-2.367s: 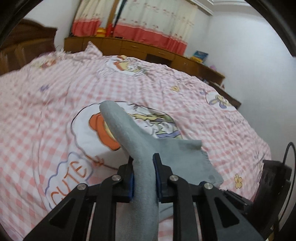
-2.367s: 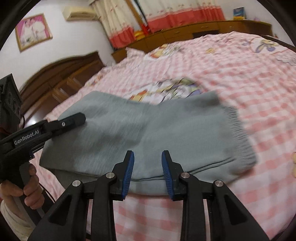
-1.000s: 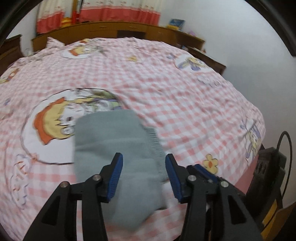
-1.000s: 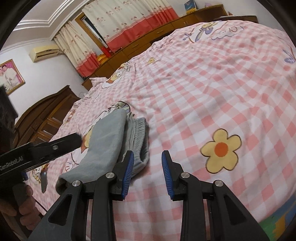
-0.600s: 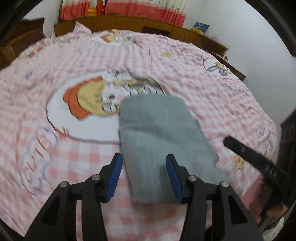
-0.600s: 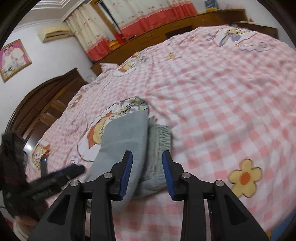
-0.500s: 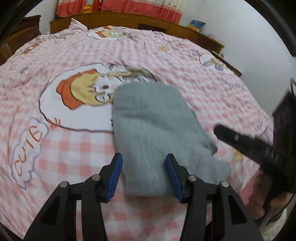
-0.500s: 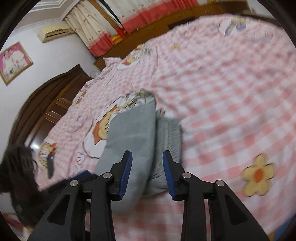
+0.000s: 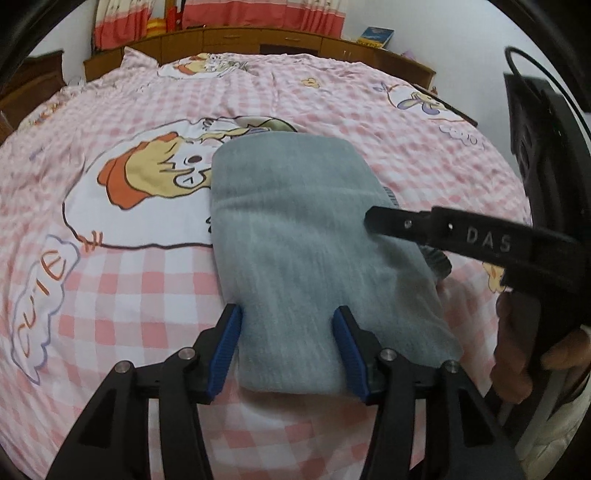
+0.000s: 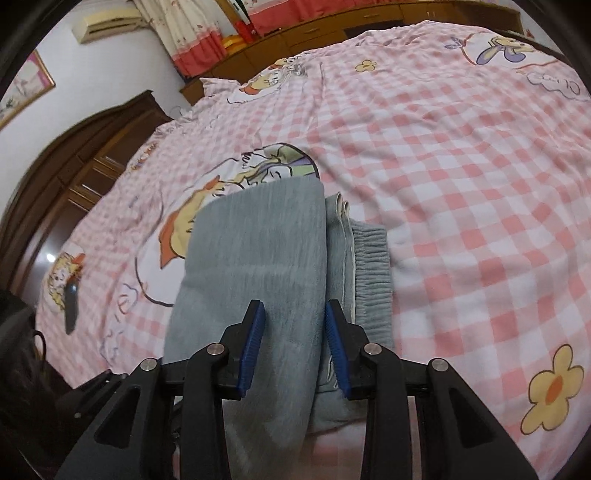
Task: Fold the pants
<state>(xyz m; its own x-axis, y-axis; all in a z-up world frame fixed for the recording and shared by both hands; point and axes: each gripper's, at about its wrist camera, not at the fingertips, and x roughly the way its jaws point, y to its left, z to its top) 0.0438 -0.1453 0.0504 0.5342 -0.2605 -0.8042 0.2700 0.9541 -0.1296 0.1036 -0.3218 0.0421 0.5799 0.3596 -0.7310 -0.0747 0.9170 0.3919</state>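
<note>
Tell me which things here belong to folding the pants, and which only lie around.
Part of the job:
- grey pants, folded on the bed
- left gripper
- right gripper

Only lying around:
- checked bedspread
- book on the cabinet
- dark object on the bed

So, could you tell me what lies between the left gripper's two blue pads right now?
In the left wrist view, the near end of the folded grey pants lies between the opening left gripper pads, which are not pressing it.
</note>
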